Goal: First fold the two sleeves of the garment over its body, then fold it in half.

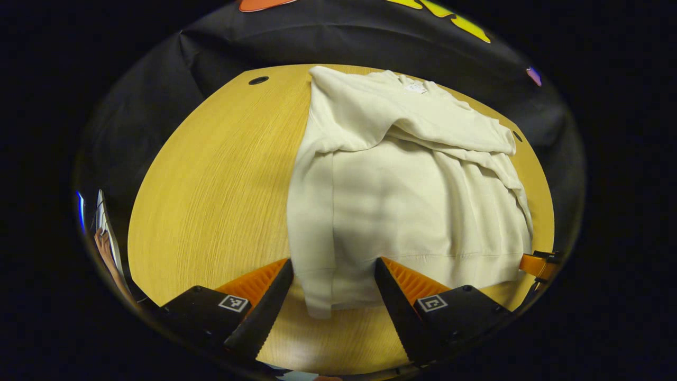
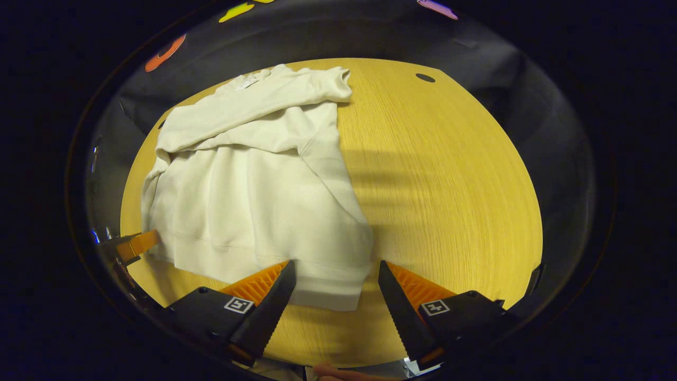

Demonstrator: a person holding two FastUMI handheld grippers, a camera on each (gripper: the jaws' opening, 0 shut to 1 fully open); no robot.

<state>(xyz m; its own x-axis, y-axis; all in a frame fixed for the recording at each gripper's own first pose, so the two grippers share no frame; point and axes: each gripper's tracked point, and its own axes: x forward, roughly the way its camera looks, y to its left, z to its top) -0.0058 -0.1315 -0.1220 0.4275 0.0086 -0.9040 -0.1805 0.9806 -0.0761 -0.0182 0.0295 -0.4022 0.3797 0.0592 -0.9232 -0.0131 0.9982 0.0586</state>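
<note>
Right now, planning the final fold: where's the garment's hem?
In both views the hem lies at the table's near edge, between each gripper's open fingers.

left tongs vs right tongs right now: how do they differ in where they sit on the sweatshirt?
Left tongs straddle the sweatshirt's near-left corner; right tongs straddle its near-right corner. Between the left tongs a narrow folded strip reaches past the hem; between the right tongs the hem corner ends square. Shared: both open, both at the near hem, nothing gripped.
</note>
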